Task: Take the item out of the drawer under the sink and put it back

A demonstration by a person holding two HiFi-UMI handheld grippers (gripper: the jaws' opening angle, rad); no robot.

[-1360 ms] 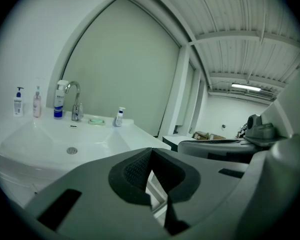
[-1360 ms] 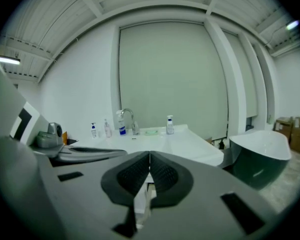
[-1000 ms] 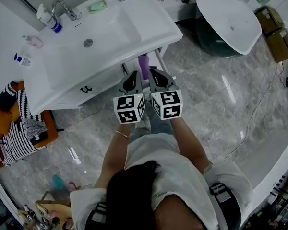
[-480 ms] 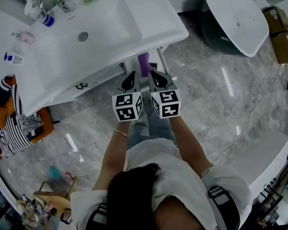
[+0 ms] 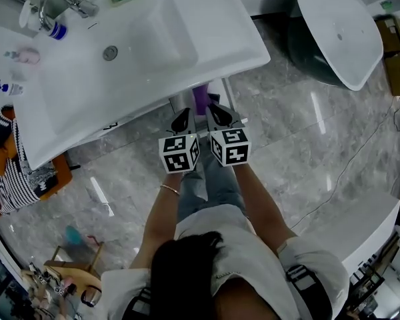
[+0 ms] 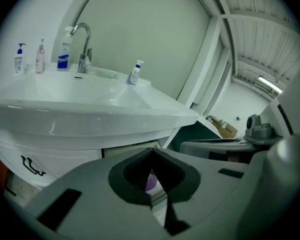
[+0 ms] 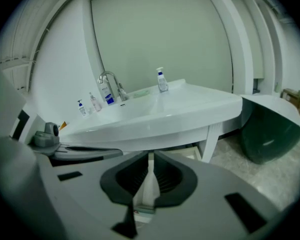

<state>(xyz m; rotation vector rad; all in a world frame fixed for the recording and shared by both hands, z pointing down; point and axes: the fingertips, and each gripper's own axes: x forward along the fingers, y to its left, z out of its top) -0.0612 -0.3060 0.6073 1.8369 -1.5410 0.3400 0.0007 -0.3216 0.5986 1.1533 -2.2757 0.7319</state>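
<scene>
The 2 tools, left tool (image 5: pixel 181 117) and right tool (image 5: pixel 217 113), are held side by side, each with jaws together on nothing, aimed toward 12 o'clock, probably as an approach. The purple item (image 5: pixel 200 99) is seen there, beneath the front edge of the sink (image 5: pixel 213 42).

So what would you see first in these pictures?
The big white sink fills the top left of the head view. Just below it, the left hand-held gripper and the right hand-held gripper sit side by side, jaws shut, with black-and-white marker cubes on them. A purple thing peeks out under the sink.
</scene>
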